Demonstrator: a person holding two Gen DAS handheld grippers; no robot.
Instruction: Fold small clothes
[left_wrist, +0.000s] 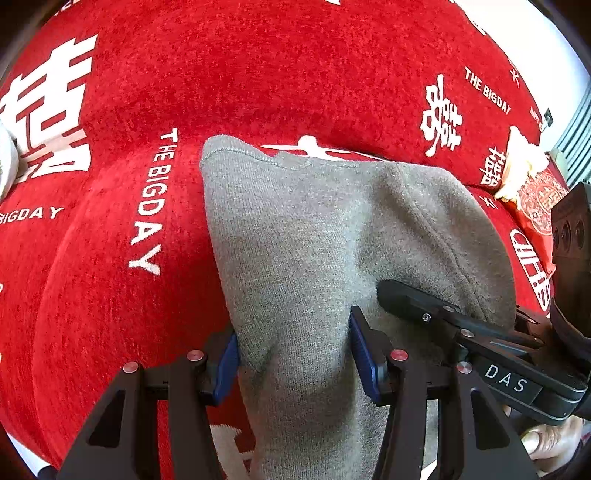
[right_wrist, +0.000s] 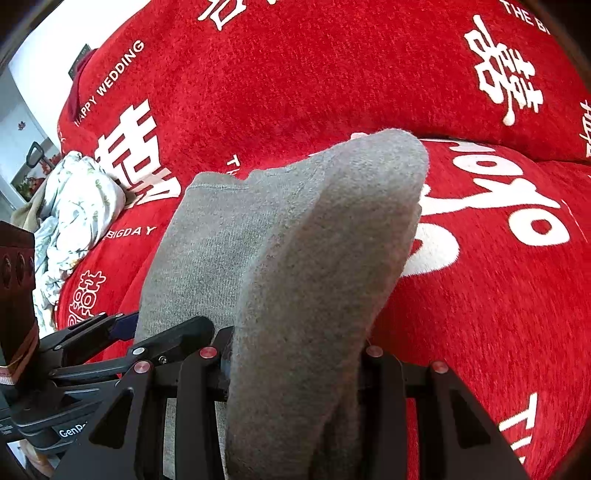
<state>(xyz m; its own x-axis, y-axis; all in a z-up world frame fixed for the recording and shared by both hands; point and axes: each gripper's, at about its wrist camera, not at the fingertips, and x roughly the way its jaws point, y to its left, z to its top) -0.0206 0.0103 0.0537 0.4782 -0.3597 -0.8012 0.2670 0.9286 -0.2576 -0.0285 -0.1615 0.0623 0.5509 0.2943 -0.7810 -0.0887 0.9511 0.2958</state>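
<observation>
A grey knit garment (left_wrist: 314, 229) lies partly lifted off a red blanket (left_wrist: 258, 74) printed with white lettering. In the left wrist view my left gripper (left_wrist: 295, 360) holds the garment's near edge, with the cloth bunched between its blue pads (left_wrist: 364, 354). Just to the right, a black finger of my right gripper (left_wrist: 417, 299) rests over the same cloth. In the right wrist view my right gripper (right_wrist: 295, 369) is shut on a thick fold of the grey garment (right_wrist: 314, 240), which drapes over and hides its pads. The left gripper's fingers (right_wrist: 184, 330) show at lower left.
A crumpled white floral cloth (right_wrist: 81, 206) lies on the blanket at the left. A red patterned packet (left_wrist: 535, 199) sits at the blanket's right edge. A person's thumb (left_wrist: 546, 439) shows at the lower right. A white wall lies beyond the blanket.
</observation>
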